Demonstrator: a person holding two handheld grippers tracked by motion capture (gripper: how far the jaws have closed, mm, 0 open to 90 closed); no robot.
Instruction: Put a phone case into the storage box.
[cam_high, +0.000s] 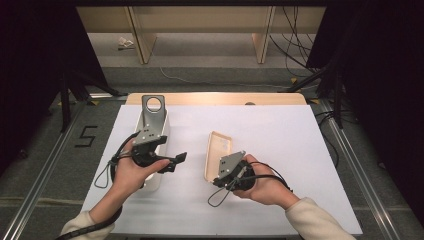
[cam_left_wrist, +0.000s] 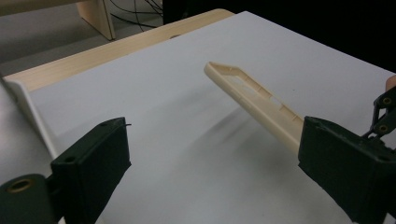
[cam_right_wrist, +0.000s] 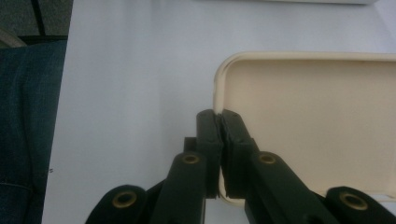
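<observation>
In the high view the right gripper (cam_high: 218, 181) sits a little right of the frame's centre, low on the white table cover (cam_high: 280, 145), and it holds a shallow cream lid (cam_high: 218, 152) by its rim. The lid is tilted up on edge, its long side running toward the top of the frame, its hollow face turned to the right. In the right gripper view the two black jaws are pressed together on the lid's rounded rim (cam_right_wrist: 219, 100) at the frame's centre, with the lid's inner face spreading out to the right (a thin lip runs around its edge).

The left gripper (cam_high: 175, 162) is at the left of centre in the high view, held in the person's left hand (cam_high: 131, 172), and it points toward the right of the frame. Its jaws stand wide apart with nothing between them. In the left gripper view the two jaw pads rise at the lower left and lower right corners, and the cream lid (cam_left_wrist: 254, 95) slants across the upper right of the frame, well apart from them.

A white box (cam_high: 152, 145) lies behind the left hand at the left of the cover, with a grey metal bracket (cam_high: 152, 112) with a round hole across its far end.
</observation>
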